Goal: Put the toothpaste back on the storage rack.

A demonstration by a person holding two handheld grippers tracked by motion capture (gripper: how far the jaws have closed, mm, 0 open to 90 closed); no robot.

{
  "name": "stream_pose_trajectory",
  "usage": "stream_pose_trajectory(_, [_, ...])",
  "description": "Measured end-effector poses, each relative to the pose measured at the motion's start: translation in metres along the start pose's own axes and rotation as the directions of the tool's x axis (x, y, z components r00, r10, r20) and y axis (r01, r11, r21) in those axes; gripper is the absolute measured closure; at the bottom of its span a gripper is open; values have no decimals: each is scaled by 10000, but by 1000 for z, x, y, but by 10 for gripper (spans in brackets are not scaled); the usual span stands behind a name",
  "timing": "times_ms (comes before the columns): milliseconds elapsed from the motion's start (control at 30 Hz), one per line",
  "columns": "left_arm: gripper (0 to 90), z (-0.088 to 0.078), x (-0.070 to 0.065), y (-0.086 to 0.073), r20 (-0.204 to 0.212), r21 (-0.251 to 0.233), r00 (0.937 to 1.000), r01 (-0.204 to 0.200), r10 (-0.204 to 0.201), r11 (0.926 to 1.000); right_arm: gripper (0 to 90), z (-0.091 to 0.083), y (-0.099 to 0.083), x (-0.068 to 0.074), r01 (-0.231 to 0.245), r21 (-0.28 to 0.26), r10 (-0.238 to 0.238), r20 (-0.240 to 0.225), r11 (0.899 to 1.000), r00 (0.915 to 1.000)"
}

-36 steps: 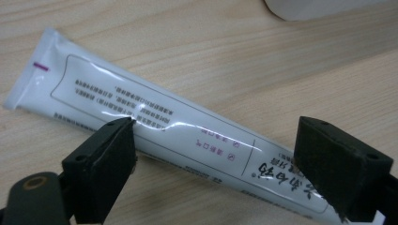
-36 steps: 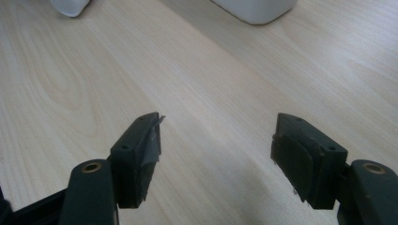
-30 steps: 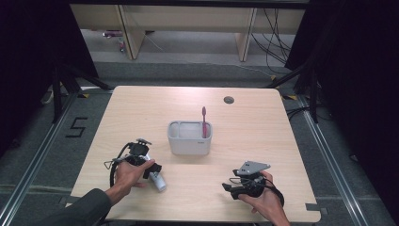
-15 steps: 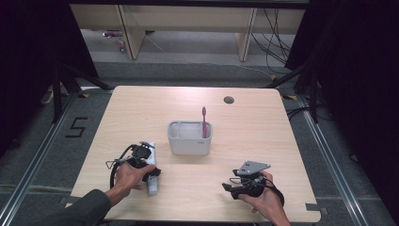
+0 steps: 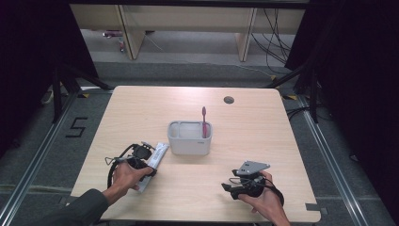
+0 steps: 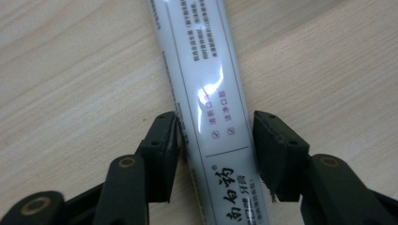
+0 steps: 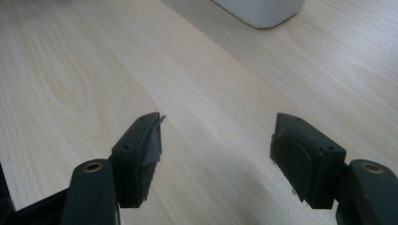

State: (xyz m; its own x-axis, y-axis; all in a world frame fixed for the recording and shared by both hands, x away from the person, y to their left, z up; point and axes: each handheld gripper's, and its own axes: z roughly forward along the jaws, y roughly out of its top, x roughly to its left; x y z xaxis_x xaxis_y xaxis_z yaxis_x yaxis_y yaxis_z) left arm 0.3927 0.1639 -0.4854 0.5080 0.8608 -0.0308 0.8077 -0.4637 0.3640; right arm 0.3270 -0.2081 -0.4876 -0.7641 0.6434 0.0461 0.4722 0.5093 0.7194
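Note:
A white toothpaste tube (image 5: pixel 159 154) with printed text lies slanted at the table's front left, and my left gripper (image 5: pixel 148 165) is shut on it. In the left gripper view both black pads press the sides of the tube (image 6: pixel 211 93) near its middle, just above the wood, with the left gripper (image 6: pixel 215 140) astride it. A white two-part holder (image 5: pixel 189 141) stands at the table's centre with a pink toothbrush (image 5: pixel 204 120) upright in its right part. My right gripper (image 5: pixel 227 187) rests at the front right, open, nothing between its jaws (image 7: pixel 216 145).
The light wooden table (image 5: pixel 263 141) has a round cable hole (image 5: pixel 229 100) near its far edge. A corner of the white holder (image 7: pixel 263 11) lies ahead of the right gripper. Dark floor with rails surrounds the table.
The left gripper has swung the toothpaste tube from pointing toward the front right to pointing up and right toward the holder. The right gripper has not moved.

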Motion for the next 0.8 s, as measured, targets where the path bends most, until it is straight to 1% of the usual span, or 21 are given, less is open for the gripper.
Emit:
stream_pose_trajectory(33, [537,0,1,0,-12,10,9999,-152,152,9999,340,0,0,1,-70,40,70,-41,10000,10000])
stream_pose_trajectory(133, [541,0,2,0,-2,62,9996,-267,267,9996,341,-1,0,1,-119,61,119,-48,9999,9999])
stream_pose_trajectory(167, [542,-1,3,0,-51,183,9993,-377,378,9991,342,-1,0,1,-131,68,131,-49,9999,9999])
stream_pose_trajectory(267, [542,0,4,1,16,235,9991,-433,433,9988,343,0,0,0,26,32,-26,-127,10000,9999])
stream_pose_trajectory(300, [544,0,5,2,52,254,9988,-488,487,9985,343,0,1,0,137,43,-136,-84,9999,9999])
stream_pose_trajectory(333, [546,0,5,2,29,268,9987,-511,510,9983,343,0,1,0,137,47,-137,-89,9999,9999])
stream_pose_trajectory(367, [549,-1,6,3,41,360,9986,-526,525,9980,344,0,1,0,111,78,-110,-100,9999,9999])
stream_pose_trajectory(400, [553,-1,6,2,72,304,9990,-442,440,9986,344,1,1,0,244,52,-244,-40,9997,9997])
stream_pose_trajectory(433, [558,-1,6,2,60,392,9993,-373,371,9985,344,0,0,1,31,130,-30,-67,9999,10000])
stream_pose_trajectory(467, [564,-1,8,2,85,318,9989,-453,450,9985,344,1,0,2,6,101,-4,-134,9999,9999])
stream_pose_trajectory(500, [570,-2,9,1,117,288,9993,-372,369,9989,344,2,0,2,11,123,-9,-189,9999,9998])
stream_pose_trajectory(533, [573,-3,10,1,139,398,9996,-271,265,9988,344,2,0,1,33,137,-30,-208,9999,9998])
stream_pose_trajectory(567, [576,-2,10,0,101,291,9996,-273,270,9992,344,2,0,1,84,132,-81,-242,9999,9997])
stream_pose_trajectory(600, [577,-3,12,0,121,336,9990,-441,437,9985,344,3,0,1,141,121,-138,-276,9998,9995])
stream_pose_trajectory(667, [579,-3,13,0,112,291,9993,-358,354,9989,346,3,0,1,140,169,-136,-274,9998,9995])
stream_pose_trajectory(700, [580,-3,13,0,89,330,9992,-390,387,9987,347,2,0,2,42,231,-36,-255,9997,9997])
stream_pose_trajectory(733, [582,-3,13,0,116,321,9997,-228,225,9992,347,4,1,1,283,98,-280,-316,9996,9991])
stream_pose_trajectory(767, [584,-3,15,0,117,271,9993,-357,354,9990,347,3,1,1,221,139,-217,-280,9997,9994])
stream_pose_trajectory(800, [586,-3,16,1,94,362,9991,-417,414,9985,347,3,1,1,284,71,-282,-179,9996,9994])
